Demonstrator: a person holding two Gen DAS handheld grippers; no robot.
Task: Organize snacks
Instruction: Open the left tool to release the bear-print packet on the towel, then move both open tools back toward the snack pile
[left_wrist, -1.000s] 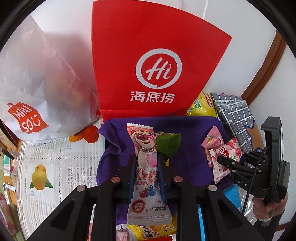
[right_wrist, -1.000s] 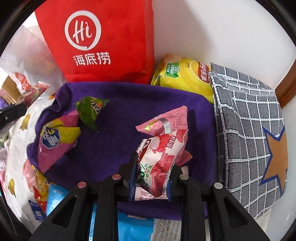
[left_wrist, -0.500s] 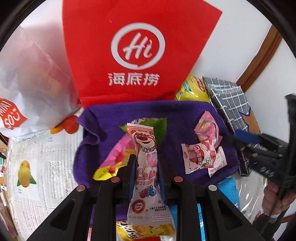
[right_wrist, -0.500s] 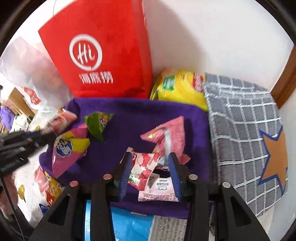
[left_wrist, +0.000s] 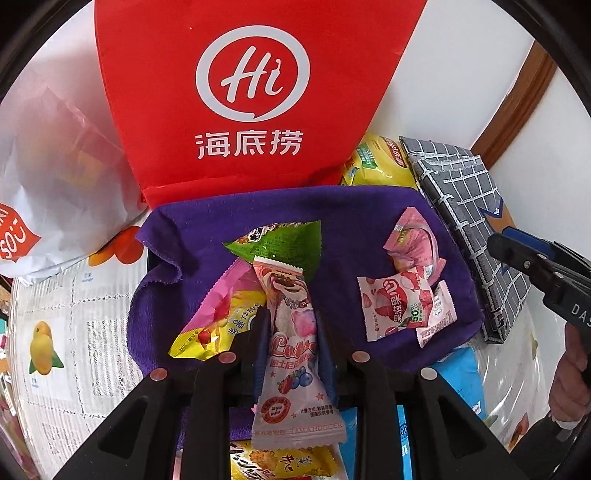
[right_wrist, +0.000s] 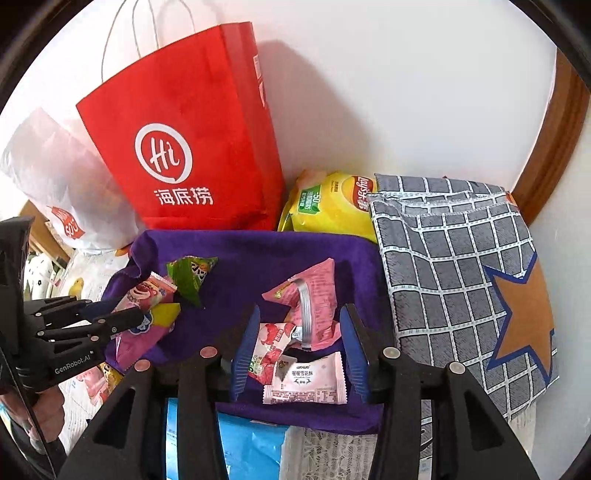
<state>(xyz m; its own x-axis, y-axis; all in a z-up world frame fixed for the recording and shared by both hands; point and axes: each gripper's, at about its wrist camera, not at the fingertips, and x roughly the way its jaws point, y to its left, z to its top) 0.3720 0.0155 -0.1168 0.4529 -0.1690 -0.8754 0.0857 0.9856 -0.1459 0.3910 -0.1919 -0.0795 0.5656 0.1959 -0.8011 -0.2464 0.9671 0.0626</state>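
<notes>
1. Left tongs (left_wrist: 291, 332) pinch a long pink bear-print snack packet (left_wrist: 291, 354) above the purple cloth (left_wrist: 354, 221).
2. Right tongs (right_wrist: 299, 347) stand apart, holding nothing; a red-and-white strawberry packet (right_wrist: 271, 347) lies on the cloth between them.

I see the snack packets (right_wrist: 303, 376) on the cloth (right_wrist: 258, 258); behind it, the paper bag (right_wrist: 184, 147) stands upper left.

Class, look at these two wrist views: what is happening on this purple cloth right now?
A person holding a gripper in each hand is sorting snack packets onto a purple cloth. The left gripper is shut on a long pink bear-print packet, held over the cloth's left pile. The right gripper has open jaws, with a red-and-white strawberry packet lying loose between them beside other pink packets.
</notes>
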